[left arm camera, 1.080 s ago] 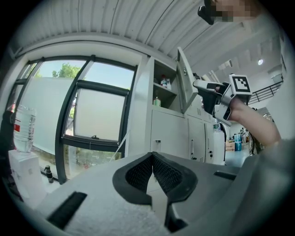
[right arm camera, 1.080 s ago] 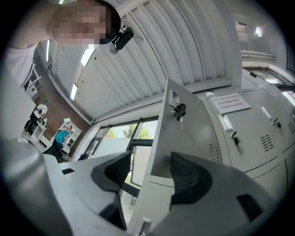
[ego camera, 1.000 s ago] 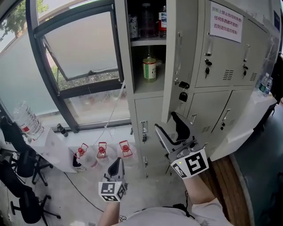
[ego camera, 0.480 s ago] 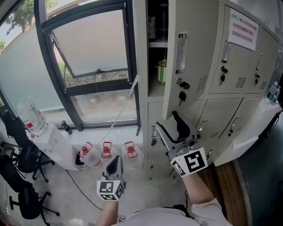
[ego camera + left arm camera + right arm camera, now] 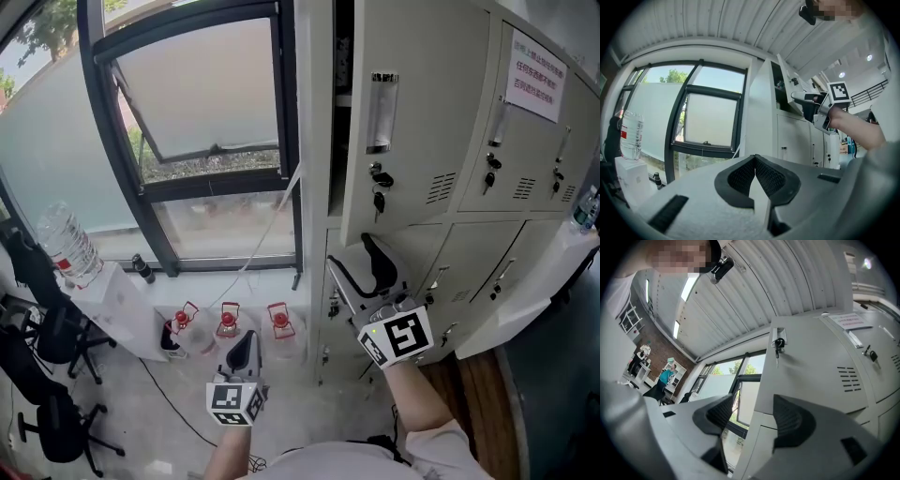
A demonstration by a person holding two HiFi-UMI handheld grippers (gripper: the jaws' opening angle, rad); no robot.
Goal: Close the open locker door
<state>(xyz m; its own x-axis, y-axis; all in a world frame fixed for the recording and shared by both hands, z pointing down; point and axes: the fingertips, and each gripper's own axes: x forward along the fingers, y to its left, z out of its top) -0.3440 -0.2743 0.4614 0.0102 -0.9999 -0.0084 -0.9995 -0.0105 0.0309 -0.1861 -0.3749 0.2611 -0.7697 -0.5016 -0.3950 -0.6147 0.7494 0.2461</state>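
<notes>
Head view, door: locker door point(image 5: 412, 122), upper centre of frame, ajar; a narrow dark gap point(image 5: 339, 94) runs along its left edge.
Head view, right claw: right claw point(image 5: 352, 255), centre of frame, just under the door's lower left corner; jaws spread, nothing held. Contact with the door cannot be told.
Head view, left claw: left claw point(image 5: 247, 339), lower centre-left, well apart from the lockers.
Left gripper view, claw: jaws pressed together with nothing between them; idle, pointing toward the window point(image 5: 710, 119).
Right gripper view, claw: jaws parted and empty. The door face fills the right half of frame, with the key point(image 5: 777, 347) hanging at upper centre.
Step judged: final part of the swing; the door is to be brought flush.
Handling: press the flat of a jaw on the door face near the key-side edge, farthest from the hinge. Steer clear of the key and keep the jaw tips out of the gap. Push evenly until the edge meets the frame.
</notes>
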